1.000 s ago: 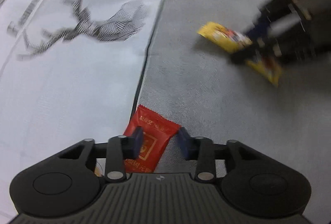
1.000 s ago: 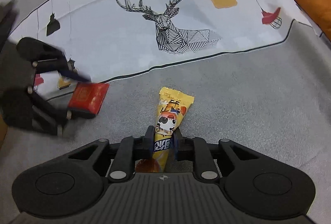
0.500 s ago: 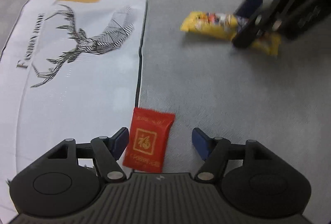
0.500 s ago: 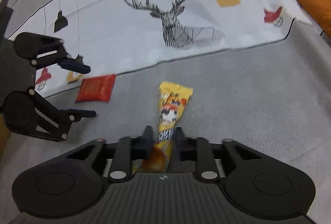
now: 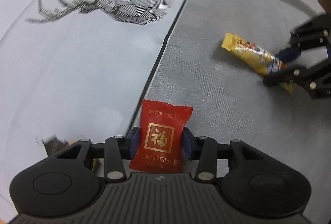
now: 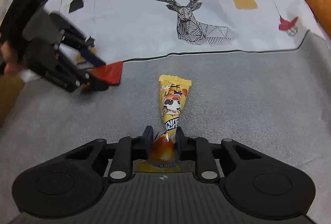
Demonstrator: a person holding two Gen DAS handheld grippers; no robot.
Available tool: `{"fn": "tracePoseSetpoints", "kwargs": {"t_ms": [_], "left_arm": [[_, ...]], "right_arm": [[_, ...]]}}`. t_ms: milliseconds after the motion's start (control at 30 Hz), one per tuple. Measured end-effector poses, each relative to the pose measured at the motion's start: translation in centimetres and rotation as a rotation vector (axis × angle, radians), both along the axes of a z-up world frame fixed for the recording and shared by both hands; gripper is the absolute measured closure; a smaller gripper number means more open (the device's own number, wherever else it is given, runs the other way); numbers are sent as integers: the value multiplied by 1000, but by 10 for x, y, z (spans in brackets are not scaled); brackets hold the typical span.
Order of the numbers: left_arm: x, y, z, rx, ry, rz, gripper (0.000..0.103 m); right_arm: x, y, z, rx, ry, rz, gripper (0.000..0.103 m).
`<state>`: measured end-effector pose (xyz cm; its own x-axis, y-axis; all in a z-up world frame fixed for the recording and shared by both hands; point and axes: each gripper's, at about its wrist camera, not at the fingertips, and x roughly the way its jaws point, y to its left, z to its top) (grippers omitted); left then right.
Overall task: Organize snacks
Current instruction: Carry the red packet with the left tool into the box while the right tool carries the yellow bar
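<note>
Here, left gripper (image 5: 159,142) was clamped on the red packet (image 5: 160,140), long axis pointing away over the grey cloth (image 5: 217,83) | right gripper (image 6: 163,138) pinched the yellow snack tube (image 6: 172,108) at its near end, far end aimed at the deer print (image 6: 190,15)

Glossy red foil packet (image 5: 160,137), shiny yellow plastic wrapper (image 6: 172,108), matt woven grey cloth (image 6: 248,89), smooth printed white fabric (image 6: 134,8)
</note>
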<state>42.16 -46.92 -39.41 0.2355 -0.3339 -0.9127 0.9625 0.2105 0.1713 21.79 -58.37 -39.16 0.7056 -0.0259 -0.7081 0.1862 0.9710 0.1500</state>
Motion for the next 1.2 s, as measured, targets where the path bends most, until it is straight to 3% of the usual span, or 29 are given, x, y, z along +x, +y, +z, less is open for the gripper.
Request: {"fn": "tracePoseSetpoints", "kwargs": {"t_ms": [200,333,500,633,833,1033,1200], "left_arm": [[-21,7,-5,-54,-48,214,53],[-25,15,0,-67,-9,361,57],[-75,40,18,-92,27,420,59],[-127,82,46,-141,39,461,59],[-188,153,92,-164,-94,589,59],[-224,225,131,-236,-84,734,59],[-225,277,168,-322,-114,792,59]], "right_arm": [[3,16,-1,-77,25,-15,71],[4,24,-3,-112,17,-67,75],[-14,47,7,0,-35,-189,78],[-42,87,33,62,-115,-194,78],[-90,153,51,99,-129,-179,78],[-123,203,74,85,-133,-139,78],[-119,259,103,53,-170,-72,78]]}}
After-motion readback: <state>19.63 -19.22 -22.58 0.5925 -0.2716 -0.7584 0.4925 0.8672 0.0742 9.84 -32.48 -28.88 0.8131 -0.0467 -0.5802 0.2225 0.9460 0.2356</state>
